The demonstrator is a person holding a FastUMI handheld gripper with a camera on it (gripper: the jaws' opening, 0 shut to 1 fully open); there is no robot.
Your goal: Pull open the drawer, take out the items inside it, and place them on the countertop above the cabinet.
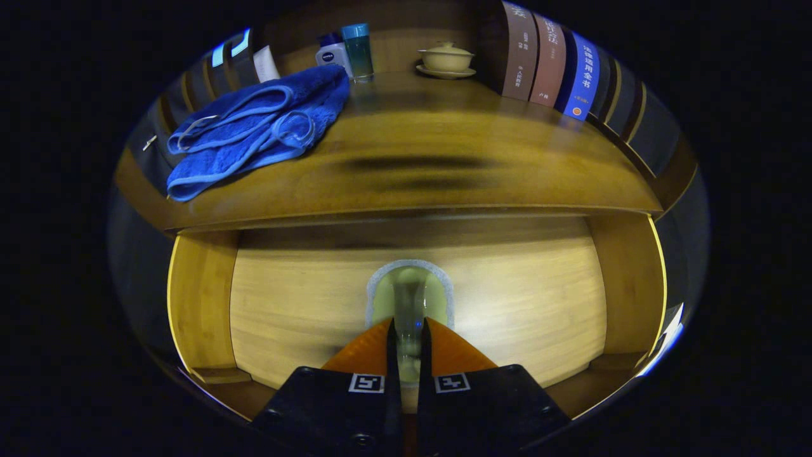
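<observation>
Gripper view
Gripper (409,330): fingers drawn close, with a narrow slot between them. Clear material fills that slot, so judged clamped on the glass.
Glass (409,292): clear item with a greenish tint and a pale grey rounded outline. Caught between the fingers and running straight ahead past the tips. Exact form hard to tell through the distortion.
Long axis: in line with the fingers, pointing toward the drawer's back edge.
Drawer (203,298): pulled open, wooden floor bare around the glass, side walls to left and right. Glass sits mid-floor, well apart from both walls. Cannot tell whether it touches the floor or is lifted off it.
Countertop (444,171): beyond and above the glass, its front edge overhanging the drawer's back edge.
Key relation: goal surface lies ahead of and above the fingertips. Front edge must be cleared by rising first, then moving forward.
Free spot: middle of the countertop, straight ahead of the fingers, bare wood.
Towel (254,127): blue, folded, at the left front of the countertop.
Bottle (331,56): at the back edge, just beside the tumbler.
Tumbler (358,51): at the back edge, behind the towel.
Bowl (446,58): lidded, on a saucer, mid back edge.
Books (549,60): upright along the right back corner.
Stage, judged: drawer open, glass gripped, not yet on the countertop.
Risk: glass knocking the overhang on the way up.
</observation>
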